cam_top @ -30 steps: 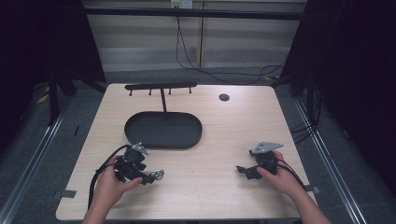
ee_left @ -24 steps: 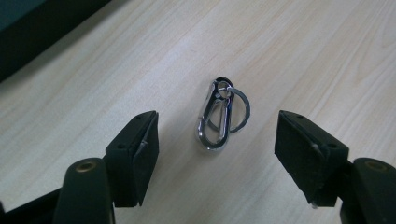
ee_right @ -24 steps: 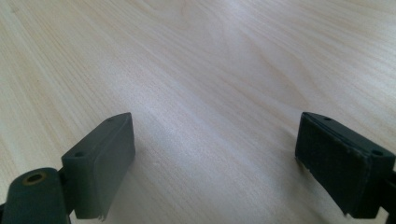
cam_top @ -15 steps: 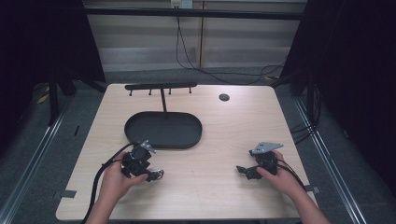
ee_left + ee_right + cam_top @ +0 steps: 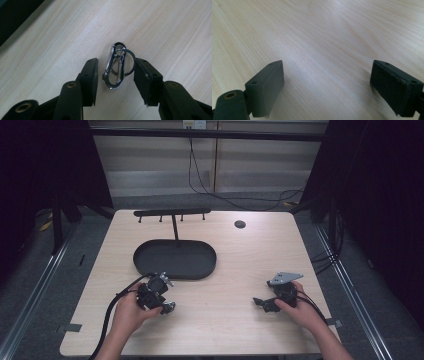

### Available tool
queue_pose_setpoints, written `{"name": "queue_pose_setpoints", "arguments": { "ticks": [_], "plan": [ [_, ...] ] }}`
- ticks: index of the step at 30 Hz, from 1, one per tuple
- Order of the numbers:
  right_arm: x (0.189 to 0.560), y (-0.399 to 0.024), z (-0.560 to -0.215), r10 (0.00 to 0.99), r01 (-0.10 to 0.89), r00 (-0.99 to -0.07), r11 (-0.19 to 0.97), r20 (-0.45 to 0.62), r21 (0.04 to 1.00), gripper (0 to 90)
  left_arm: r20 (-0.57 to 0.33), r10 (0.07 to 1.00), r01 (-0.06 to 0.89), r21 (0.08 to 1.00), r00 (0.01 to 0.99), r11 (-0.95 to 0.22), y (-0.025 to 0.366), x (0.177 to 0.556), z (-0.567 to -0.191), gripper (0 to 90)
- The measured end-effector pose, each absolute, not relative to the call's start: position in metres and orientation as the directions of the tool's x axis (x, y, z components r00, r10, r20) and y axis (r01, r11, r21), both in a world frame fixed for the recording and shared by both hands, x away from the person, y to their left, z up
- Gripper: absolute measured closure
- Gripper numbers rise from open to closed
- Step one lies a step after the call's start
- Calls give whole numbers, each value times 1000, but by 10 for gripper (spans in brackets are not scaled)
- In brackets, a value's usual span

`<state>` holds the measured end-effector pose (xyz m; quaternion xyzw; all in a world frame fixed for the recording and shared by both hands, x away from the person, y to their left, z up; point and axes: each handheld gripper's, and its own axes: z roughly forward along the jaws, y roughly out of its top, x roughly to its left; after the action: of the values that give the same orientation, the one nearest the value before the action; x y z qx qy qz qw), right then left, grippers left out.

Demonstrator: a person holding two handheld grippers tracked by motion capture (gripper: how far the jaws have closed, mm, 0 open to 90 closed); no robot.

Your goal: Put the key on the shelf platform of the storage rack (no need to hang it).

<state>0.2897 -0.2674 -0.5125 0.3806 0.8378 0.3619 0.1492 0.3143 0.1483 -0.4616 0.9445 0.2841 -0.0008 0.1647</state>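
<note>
Carabiner (image 5: 114, 67) lies flat between closing left tongs (image 5: 115, 75), untouched; right tongs (image 5: 327, 87) apart above bare table (image 5: 332, 32).

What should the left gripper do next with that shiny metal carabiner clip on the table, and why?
Probably close the last bit. The left gripper has just been closing its jaws, and the shiny metal carabiner clip with its key ring lies between them on the pale wooden table. One pad seems to meet the ring; the other stands clear, so nothing is gripped yet.
</note>
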Motion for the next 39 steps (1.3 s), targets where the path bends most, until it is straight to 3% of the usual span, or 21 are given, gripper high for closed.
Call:
{"name": "queue_pose_setpoints", "arguments": {
  "ticks": [16,33,34,39],
  "plan": [
    [290,-267,-513,746,530,-666,449,25,720,113,-92,529,535,234,844,-812,139,316,-466,703],
    [290,-267,-512,746,530,-665,448,25,720,113,-117,541,553,225,833,-802,141,317,-460,751],
    [290,-267,-512,746,530,-665,448,25,720,113,-123,534,547,238,837,-803,143,317,-458,859],
    [290,-267,-512,747,530,-665,448,25,720,113,-131,537,553,226,833,-802,145,317,-456,854]
  ]
}}
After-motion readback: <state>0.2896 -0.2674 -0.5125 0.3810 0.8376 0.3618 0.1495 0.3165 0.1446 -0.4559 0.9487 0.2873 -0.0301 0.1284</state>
